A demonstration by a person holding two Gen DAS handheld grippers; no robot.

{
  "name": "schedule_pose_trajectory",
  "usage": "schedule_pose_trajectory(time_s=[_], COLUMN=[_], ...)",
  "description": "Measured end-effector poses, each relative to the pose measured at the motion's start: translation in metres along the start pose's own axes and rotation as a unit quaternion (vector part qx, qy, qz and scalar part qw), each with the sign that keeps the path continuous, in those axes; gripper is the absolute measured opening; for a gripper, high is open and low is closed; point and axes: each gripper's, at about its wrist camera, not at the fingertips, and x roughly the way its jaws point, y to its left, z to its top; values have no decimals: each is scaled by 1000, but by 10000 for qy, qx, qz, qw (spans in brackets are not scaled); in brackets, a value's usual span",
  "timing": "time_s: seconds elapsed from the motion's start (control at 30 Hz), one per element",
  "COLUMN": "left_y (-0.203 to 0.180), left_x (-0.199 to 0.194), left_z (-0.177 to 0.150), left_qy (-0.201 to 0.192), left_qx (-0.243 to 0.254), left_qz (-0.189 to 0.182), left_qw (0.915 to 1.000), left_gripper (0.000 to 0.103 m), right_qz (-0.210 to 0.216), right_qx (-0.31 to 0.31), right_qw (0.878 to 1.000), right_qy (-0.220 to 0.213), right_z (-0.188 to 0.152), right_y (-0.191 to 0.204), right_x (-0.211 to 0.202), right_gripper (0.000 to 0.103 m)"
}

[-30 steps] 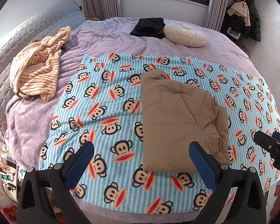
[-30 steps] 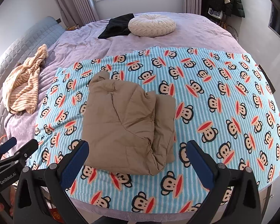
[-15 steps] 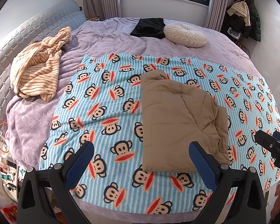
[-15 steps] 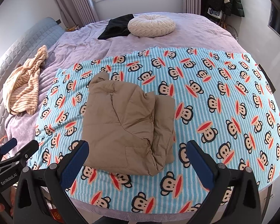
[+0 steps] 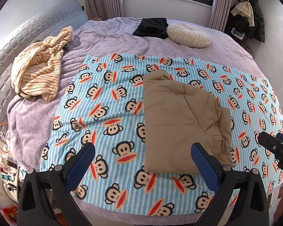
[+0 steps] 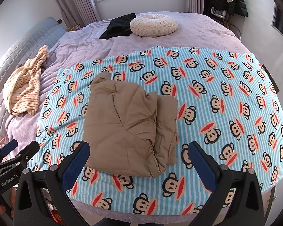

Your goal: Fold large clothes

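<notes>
A tan padded garment (image 5: pixel 181 120) lies folded into a rough rectangle on the blue striped monkey-print blanket (image 5: pixel 107 98); it also shows in the right wrist view (image 6: pixel 130 126). My left gripper (image 5: pixel 142 155) is open and empty, held above the blanket's near edge, left of and in front of the garment. My right gripper (image 6: pixel 138 154) is open and empty, held just in front of the garment's near edge. Each gripper shows at the edge of the other's view: the right one (image 5: pixel 273 146), the left one (image 6: pixel 13 154).
A crumpled cream striped garment (image 5: pixel 39 67) lies at the left by the grey headboard (image 5: pixel 28 30). A black folded garment (image 5: pixel 151 27) and a round cream cushion (image 5: pixel 188 34) lie at the far side of the purple bed cover (image 5: pixel 111 41). Coats hang at the far right (image 5: pixel 251 13).
</notes>
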Motion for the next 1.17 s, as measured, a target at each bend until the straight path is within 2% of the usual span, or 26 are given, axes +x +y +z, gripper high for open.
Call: schedule_pose_trajectory(time_s=[1.17], left_y=[-5], left_x=[-7], left_z=[-1], left_qy=[-127], left_qx=[-11], left_qz=[81], left_qw=[9999], left_gripper=[102], right_qz=[7], right_qx=[18], right_qw=[10000], right_qy=[25], right_z=[-2], right_y=[1], right_x=[1], right_gripper=[103])
